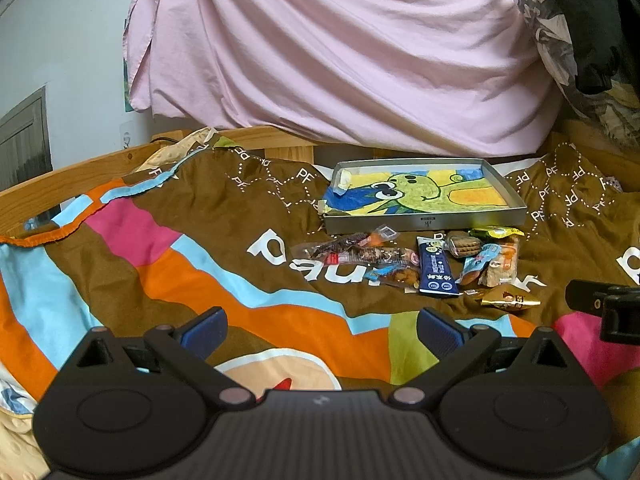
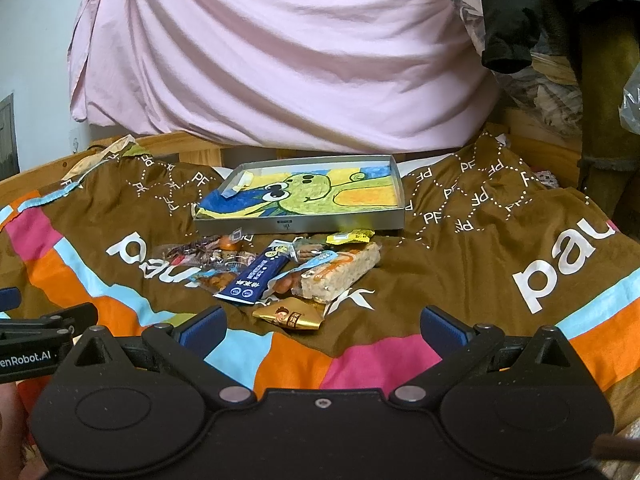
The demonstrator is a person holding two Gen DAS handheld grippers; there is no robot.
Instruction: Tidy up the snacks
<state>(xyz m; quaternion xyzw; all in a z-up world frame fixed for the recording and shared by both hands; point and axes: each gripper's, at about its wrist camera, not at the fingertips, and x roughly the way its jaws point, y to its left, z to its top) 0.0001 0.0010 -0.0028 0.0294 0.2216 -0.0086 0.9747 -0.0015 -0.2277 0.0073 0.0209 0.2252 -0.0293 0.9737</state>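
A heap of several wrapped snacks lies on the brown blanket just in front of a shallow grey tin tray (image 1: 424,222) (image 2: 300,224) lined with a green cartoon drawing. In the heap I pick out a dark blue packet (image 1: 436,270) (image 2: 256,276), a pale rice bar (image 2: 340,272) and a gold wrapper (image 1: 510,301) (image 2: 290,316) nearest to me. My left gripper (image 1: 322,332) hovers open, low and left of the heap, nothing between its fingers. My right gripper (image 2: 322,330) is open too, just short of the gold wrapper.
A colourful quilt (image 1: 160,264) (image 2: 500,248) covers the bed. Pink sheeting (image 1: 340,48) hangs behind the tray over a wooden bed frame (image 1: 80,168). Dark clothes and plastic bags (image 2: 520,20) pile up at the right. The other gripper's edge shows at the frame sides (image 1: 608,308) (image 2: 36,336).
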